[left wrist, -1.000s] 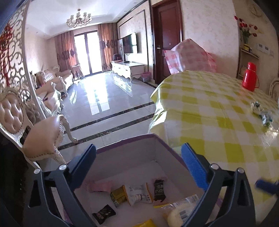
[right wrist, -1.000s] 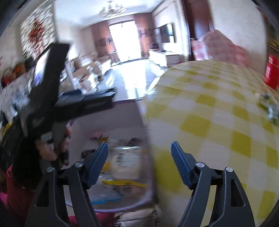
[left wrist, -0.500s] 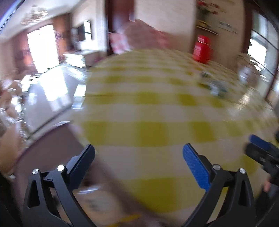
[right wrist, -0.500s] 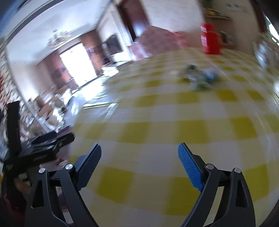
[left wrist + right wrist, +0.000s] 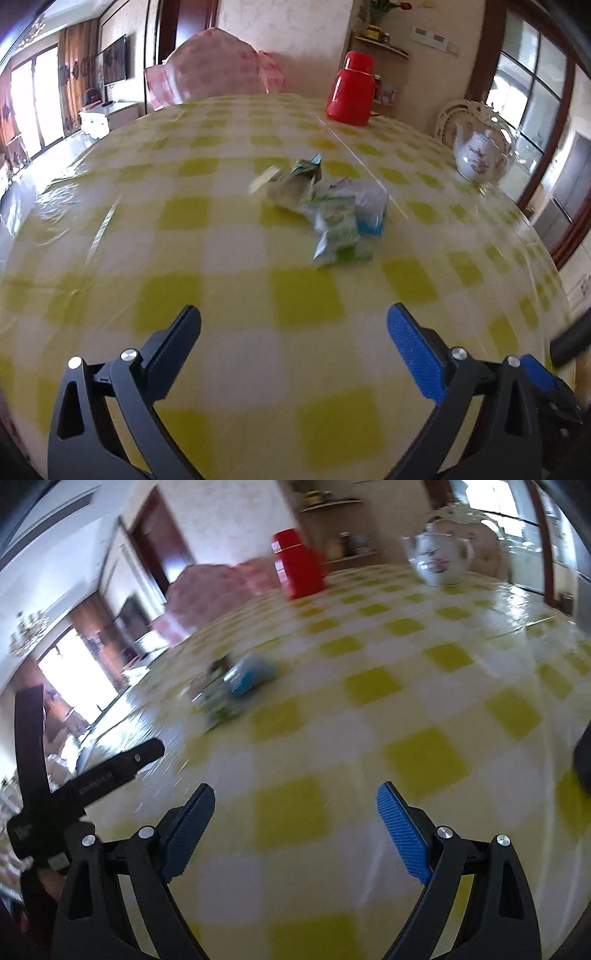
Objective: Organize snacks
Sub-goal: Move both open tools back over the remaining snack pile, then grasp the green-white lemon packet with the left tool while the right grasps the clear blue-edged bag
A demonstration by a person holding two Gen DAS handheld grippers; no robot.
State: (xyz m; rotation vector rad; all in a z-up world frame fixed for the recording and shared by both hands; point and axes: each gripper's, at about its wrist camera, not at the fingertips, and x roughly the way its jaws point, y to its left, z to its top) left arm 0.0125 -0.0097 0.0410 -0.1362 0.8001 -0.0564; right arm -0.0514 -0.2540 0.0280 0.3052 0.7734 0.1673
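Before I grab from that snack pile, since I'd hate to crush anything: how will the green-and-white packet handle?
The green-and-white packet looks like crinkled film, so probably light and floppy. It overlaps the blue-ended packet, so lifting it may drag that along.

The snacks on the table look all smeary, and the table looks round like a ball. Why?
Right wrist view: the snack packets are streaked by motion blur, so labels can't be read. Left wrist view: the packets are only slightly soft. Both views: the fisheye lens bulges the checked tablecloth, and window glare shines on its far edge.
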